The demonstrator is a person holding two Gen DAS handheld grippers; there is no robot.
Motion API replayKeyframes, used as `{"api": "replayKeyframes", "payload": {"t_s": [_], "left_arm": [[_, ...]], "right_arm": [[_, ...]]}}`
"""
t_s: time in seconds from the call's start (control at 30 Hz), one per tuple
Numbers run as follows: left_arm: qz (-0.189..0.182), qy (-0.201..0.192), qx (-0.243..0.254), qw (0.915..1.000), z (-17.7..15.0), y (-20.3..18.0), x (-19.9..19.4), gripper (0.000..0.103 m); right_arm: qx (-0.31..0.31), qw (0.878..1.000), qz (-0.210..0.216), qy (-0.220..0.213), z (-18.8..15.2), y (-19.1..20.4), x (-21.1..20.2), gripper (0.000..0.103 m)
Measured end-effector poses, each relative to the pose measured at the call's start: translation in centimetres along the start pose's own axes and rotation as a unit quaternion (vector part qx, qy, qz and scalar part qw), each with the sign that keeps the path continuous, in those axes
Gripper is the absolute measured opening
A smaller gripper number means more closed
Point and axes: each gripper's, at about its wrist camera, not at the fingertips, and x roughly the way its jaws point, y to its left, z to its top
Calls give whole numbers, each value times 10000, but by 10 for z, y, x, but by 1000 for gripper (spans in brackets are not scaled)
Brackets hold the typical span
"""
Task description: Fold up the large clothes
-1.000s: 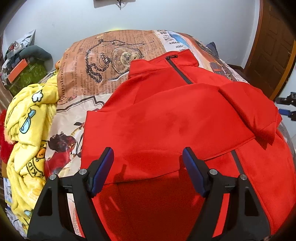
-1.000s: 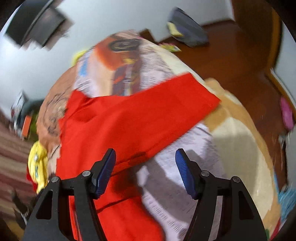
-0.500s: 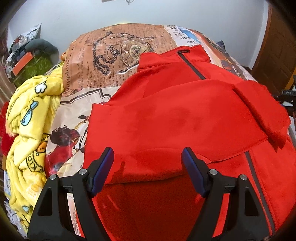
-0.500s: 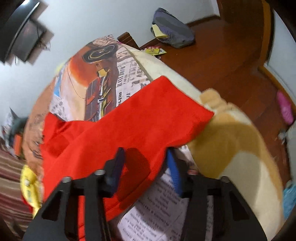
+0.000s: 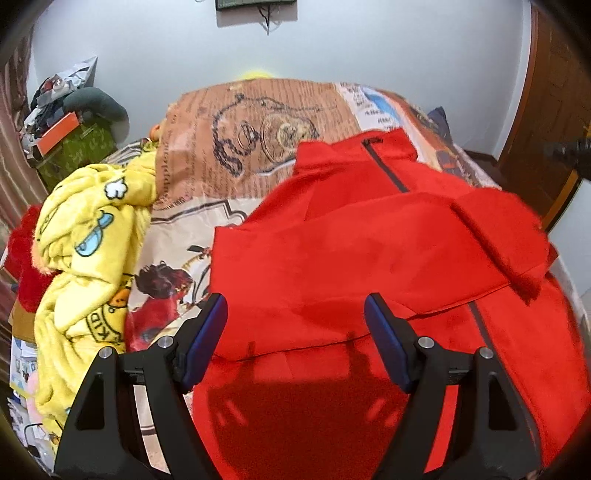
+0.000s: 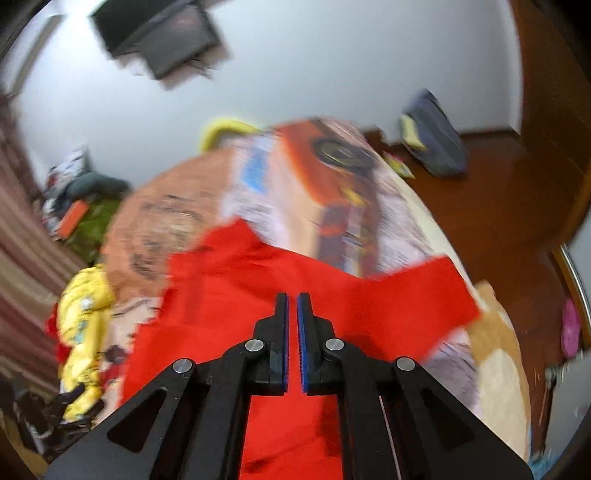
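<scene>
Clenched since the earlier frame, the right claw (image 6: 291, 306) is raised with the red jacket (image 5: 369, 251) sleeve pinched.
Beside the yellow blanket (image 5: 88, 236), the left claw (image 5: 295, 321) is held released over the hem, seemingly awaiting the sleeve fold.

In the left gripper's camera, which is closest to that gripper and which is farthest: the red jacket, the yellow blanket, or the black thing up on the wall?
1. Red jacket: right under and ahead of the left gripper.
2. Yellow blanket: off to the left on the bed.
3. Black thing on the wall: far off, past the bed.
</scene>
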Motion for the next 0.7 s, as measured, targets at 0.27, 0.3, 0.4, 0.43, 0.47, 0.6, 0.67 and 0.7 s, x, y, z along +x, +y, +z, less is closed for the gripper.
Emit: {"api": "replayKeyframes", "payload": {"t_s": [0.27,0.3,0.4,0.43,0.47,0.6,0.67,0.7], "left_arm": [[-173,-74,-126,9997,-6,16,-25,76],[-167,-69,-109,9998,-7,16,-26,76],[-146,-31,-43,9999,-10,16,-26,76],[-137,-23,-37,9999,-11,15,-26,76],[-142,-15,-48,9999,-11,15,-25,76],[-215,45,-138,9997,-9,10,-15,76],[-230,106,-158,9996,-7,5,-7,76],[-224,123,-157,9996,-7,3,-5,76]], "right_arm": [[-341,9991,237,103,-10,69,-3,5],[-260,9992,228,182,-13,65,3,9],[185,9983,118,538,-23,41,17,37],[306,9977,2,601,-27,31,19,43],[366,9973,-100,636,-29,20,20,43],[635,9940,-431,774,-36,-24,26,44],[921,9903,-555,879,-41,-57,33,44],[1037,9885,-590,926,-43,-68,36,44]]}}
